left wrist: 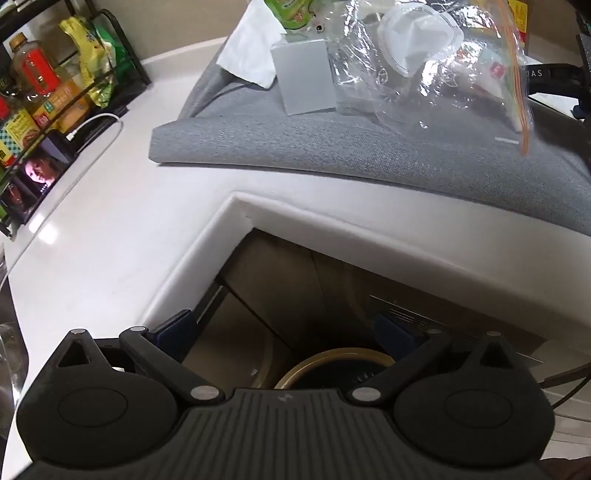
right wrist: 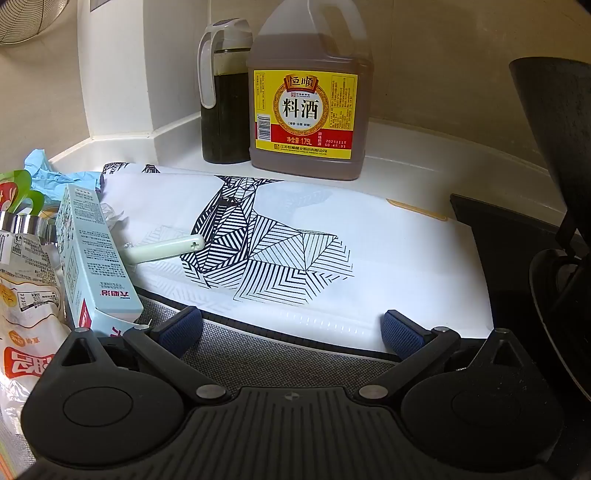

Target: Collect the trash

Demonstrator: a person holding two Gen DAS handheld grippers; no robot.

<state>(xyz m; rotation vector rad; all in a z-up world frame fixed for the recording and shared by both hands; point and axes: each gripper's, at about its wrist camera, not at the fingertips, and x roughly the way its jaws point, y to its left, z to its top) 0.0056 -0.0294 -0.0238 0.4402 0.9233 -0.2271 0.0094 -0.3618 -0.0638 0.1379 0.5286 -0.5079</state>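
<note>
Left tool has its jaws wide apart with nothing between them, hanging past the bench edge over a dark gap with a round gold-rimmed opening below. Trash sits on a grey mat at 12 o'clock: clear zip bag, grey card, white tissue, green wrapper. Rack of bottles at 10 o'clock.

Right tool also has its jaws wide apart, empty, over the near edge of a white bag with black line print. Pale green stick lies on that bag at 10 o'clock, touching a light blue box. Snack pouches at 9 o'clock, blue glove behind the box. Cooking wine jug and dark sauce bottle stand side by side at 12 o'clock. Black pan at 3 o'clock.
</note>
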